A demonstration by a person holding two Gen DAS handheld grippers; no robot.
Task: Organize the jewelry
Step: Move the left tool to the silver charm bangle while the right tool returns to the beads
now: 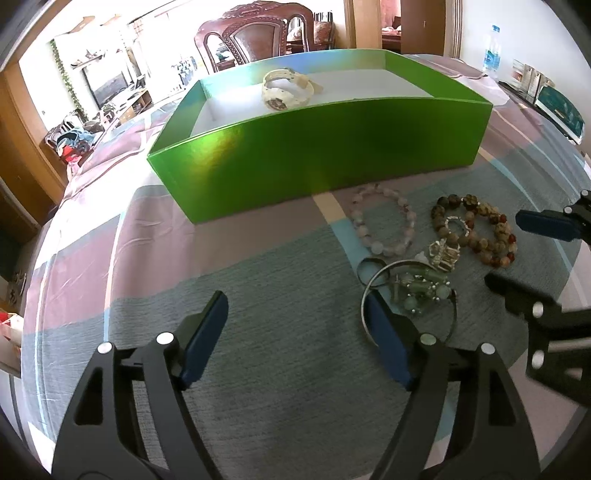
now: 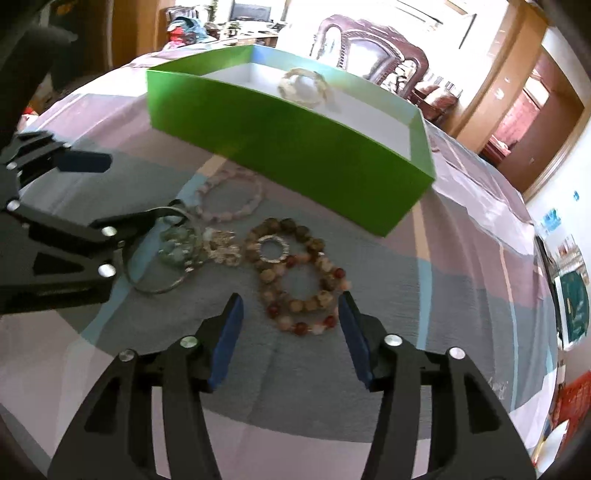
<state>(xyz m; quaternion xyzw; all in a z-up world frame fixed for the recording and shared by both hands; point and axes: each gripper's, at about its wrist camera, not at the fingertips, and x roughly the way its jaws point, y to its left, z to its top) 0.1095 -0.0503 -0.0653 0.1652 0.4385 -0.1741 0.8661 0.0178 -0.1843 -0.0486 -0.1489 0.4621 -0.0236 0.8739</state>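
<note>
The jewelry lies in a loose cluster on the worktop, just in front of the green box [image 1: 321,147]. Nearest the box is a pale pink bead bracelet [image 1: 384,221]; to its right lies a brown and red bead bracelet [image 1: 480,232], looped over on itself, with a small silver ring [image 1: 457,224] resting on it. Between these and the near edge lie a silvery chain piece [image 1: 443,253], a bunch of green glass beads [image 1: 424,291] and a thin metal bangle [image 1: 408,301], all touching or overlapping (I cannot sort out which piece lies on which). Inside the box, on its white floor toward the far wall, sits a cream-coloured watch [image 1: 286,90], alone.

The left hand-held gripper [image 1: 299,332] hovers low over the worktop with its blue-padded fingers spread wide and nothing between them; its right finger [image 1: 388,343] is at the bangle's rim, seemingly poking inside the hoop. The right hand-held gripper [image 2: 291,332] also stands wide and empty, its fingers set on either side of the near end of the brown and red bracelet [image 2: 299,280], just short of it.

The worktop is covered by a cloth [image 1: 258,280] of grey-green, mauve and white blocks. Beyond the box stands a carved dark wooden chair [image 1: 255,33], and a plastic water bottle [image 1: 492,50] stands near the far right edge.
</note>
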